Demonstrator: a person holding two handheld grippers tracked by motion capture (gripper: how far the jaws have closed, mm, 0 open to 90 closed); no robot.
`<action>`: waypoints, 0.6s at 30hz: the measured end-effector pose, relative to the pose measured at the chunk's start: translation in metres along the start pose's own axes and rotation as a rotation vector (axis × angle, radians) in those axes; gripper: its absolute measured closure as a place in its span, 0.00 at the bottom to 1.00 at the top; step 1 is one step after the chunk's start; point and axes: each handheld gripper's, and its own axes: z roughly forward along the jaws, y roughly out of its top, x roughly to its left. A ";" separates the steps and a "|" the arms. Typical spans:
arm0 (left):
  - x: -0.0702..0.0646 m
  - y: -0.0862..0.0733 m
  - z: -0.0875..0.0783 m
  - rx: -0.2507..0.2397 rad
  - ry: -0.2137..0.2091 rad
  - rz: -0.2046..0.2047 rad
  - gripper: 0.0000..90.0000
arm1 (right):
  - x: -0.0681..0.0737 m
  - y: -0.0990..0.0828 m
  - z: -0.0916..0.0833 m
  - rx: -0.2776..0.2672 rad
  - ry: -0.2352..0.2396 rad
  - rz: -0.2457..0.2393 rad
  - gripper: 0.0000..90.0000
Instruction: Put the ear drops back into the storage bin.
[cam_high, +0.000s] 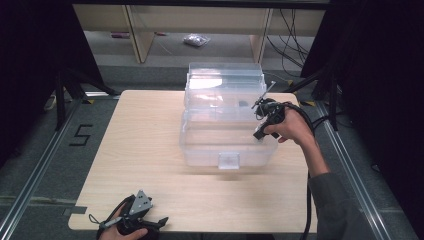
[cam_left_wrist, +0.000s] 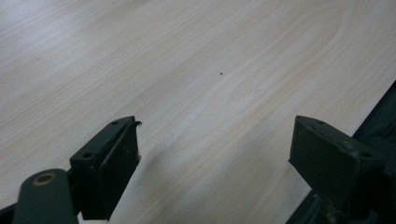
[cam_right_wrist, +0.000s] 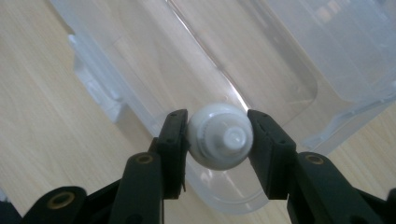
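A clear glossy plastic box (cam_high: 227, 132) sits on a pale matt wood-grain table (cam_high: 150, 150); the white bottle (cam_right_wrist: 219, 136) looks like smooth plastic.

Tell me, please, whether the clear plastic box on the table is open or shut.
Open. The clear plastic box has its lid swung up behind it, and the right gripper holds a white round piece over its open bin.

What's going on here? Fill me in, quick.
A person works at a table with a tool in each hand. The right tool is shut on a small white capped object, possibly a tube or bottle seen end-on, and holds it over the near right corner of an open clear plastic box. The left tool rests low at the table's near edge, its jaws open with nothing between them. The white object is not yet in the box.
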 end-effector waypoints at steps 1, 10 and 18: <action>0.000 0.000 0.000 0.003 0.000 0.003 0.17 | -0.002 0.000 0.002 0.004 -0.003 0.003 0.67; 0.000 0.000 0.000 0.001 -0.001 0.000 0.17 | -0.015 0.000 0.031 0.045 0.016 0.042 0.67; 0.000 0.000 0.000 0.001 0.000 0.001 0.17 | -0.020 -0.003 0.051 0.070 0.032 0.065 0.67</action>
